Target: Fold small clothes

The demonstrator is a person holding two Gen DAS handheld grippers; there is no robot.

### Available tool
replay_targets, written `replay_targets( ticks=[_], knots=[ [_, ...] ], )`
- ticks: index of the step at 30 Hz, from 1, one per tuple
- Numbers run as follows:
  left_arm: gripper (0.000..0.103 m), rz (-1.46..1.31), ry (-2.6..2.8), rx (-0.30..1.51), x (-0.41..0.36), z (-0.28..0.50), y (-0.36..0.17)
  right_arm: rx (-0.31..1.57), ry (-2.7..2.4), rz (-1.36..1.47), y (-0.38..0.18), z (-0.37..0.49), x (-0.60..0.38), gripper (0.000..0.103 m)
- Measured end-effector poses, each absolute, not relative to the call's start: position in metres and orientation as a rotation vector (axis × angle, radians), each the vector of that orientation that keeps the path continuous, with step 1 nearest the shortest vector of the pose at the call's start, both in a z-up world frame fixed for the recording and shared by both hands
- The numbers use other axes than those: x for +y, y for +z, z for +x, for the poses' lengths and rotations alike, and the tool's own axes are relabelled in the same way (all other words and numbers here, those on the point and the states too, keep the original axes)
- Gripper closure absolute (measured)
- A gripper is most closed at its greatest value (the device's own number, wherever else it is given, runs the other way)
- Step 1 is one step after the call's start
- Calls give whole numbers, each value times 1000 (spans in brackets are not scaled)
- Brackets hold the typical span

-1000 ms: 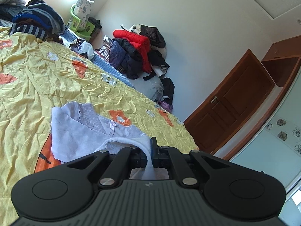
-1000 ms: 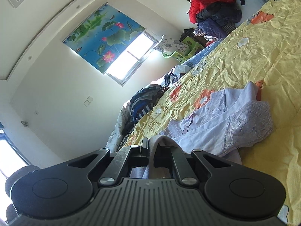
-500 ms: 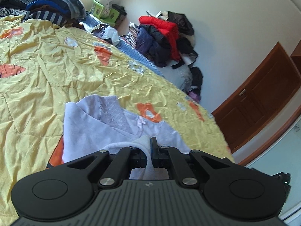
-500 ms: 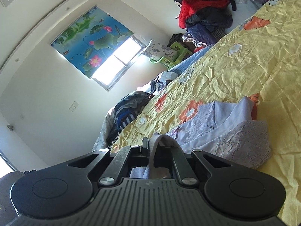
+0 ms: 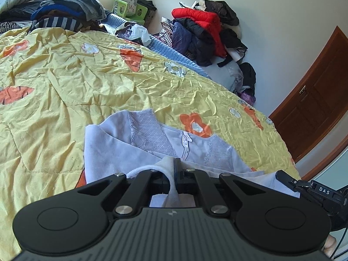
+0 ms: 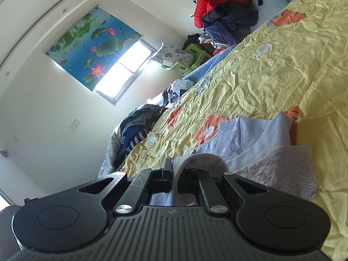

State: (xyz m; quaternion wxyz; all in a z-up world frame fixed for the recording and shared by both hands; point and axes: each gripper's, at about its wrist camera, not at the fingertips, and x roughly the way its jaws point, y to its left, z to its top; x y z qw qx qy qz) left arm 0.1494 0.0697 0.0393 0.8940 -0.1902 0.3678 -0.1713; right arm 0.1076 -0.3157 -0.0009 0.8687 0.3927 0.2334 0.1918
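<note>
**Both grippers pinching near hem of lavender top, mid-fold on bed**

Pale lavender top [image 5: 121, 143] on yellow floral bedspread [image 5: 65, 82], near edge of bed, lace panels and care label [image 5: 186, 145] facing up. Far part flat on the bedspread; near edge lifted off it and drawn into both tools.

Left gripper [image 5: 174, 169]: jaws pressed together on a bunched ridge of the top's near edge, fabric rising between them and draping back under the tool. Right gripper [image 6: 174, 169]: jaws also closed on a fold of the same garment, cloth humped over and hanging down between the linkages. Right tool also visible at lower right of left view, just beside the garment's near corner.

Handling, judged: light, thin, very soft, zero stiffness, sags wherever unsupported. Lace sleeve [image 6: 282, 167] open-weave, likely to snag on jaw edges. Smooth knit may slip out of a shallow pinch. Best hold at hem or corners, two spread points, to keep the edge taut while carrying it over. Current pinches sit on the near edge, well short of the neckline.

Clutter off task: clothes heap [image 5: 202, 28] against wall, folded stack [image 5: 65, 10] at head of bed, door [image 5: 315, 100].
</note>
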Motion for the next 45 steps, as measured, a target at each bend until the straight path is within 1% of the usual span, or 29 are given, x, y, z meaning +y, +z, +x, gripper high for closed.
replay_targets(
  ticks=[8, 14, 27, 41, 43, 45],
  knots=[
    [101, -410, -354, 779, 73, 157, 37, 486, 401, 826, -1, 112, -316, 94],
    [101, -497, -376, 824, 76, 177, 33, 492, 390, 885, -8, 123, -319, 94],
    [101, -601, -335, 875, 87, 211, 16, 517, 355, 976, -24, 160, -327, 94],
    [101, -687, -330, 935, 89, 246, -9, 566, 302, 991, -48, 194, -327, 93],
    [101, -705, -339, 950, 89, 249, -13, 579, 294, 999, -53, 196, -329, 92],
    [101, -715, -337, 964, 89, 251, -17, 595, 285, 1010, -57, 197, -330, 89]
  ],
)
